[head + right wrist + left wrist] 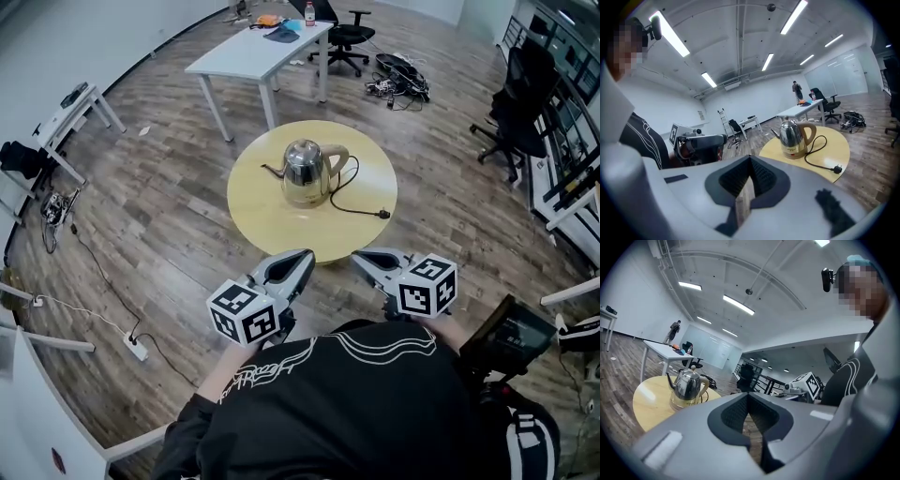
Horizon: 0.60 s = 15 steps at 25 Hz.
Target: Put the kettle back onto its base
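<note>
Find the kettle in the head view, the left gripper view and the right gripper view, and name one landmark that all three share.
Head view: kettle in the upper middle, just above centre.
Left gripper view: kettle at the left, a little below mid-height.
Right gripper view: kettle right of centre, a little below mid-height.
Shared landmark: the round yellow table on which it stands in every view.
</note>
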Available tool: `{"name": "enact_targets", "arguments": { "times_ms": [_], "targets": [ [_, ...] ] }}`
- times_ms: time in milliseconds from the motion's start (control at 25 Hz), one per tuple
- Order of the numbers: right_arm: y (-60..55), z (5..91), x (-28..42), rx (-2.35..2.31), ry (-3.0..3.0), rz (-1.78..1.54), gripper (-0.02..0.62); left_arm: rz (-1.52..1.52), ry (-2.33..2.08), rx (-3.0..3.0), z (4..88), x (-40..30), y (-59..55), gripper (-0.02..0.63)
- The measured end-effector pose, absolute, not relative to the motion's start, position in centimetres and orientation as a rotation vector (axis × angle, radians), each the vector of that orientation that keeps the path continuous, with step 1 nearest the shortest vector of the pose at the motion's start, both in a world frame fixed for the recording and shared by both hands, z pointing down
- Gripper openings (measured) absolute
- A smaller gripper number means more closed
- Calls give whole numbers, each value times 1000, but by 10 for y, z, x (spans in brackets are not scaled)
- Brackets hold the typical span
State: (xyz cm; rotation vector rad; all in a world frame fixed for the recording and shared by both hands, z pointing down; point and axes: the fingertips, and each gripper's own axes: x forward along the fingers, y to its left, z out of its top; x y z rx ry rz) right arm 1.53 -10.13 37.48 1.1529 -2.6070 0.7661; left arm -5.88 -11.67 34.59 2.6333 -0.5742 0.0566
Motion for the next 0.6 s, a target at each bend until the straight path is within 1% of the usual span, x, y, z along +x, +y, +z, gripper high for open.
{"name": "enact_targets", "arguments": {
  "times_ms": [320, 600],
  "targets": [
    [-101, 388, 24, 1163, -2597, 798, 6, 46, -508, 2586, 361, -47, -112, 6],
    [-94, 387, 21, 1166, -2595, 814, 6, 37, -445, 2595, 358, -43, -102, 5]
  ]
}}
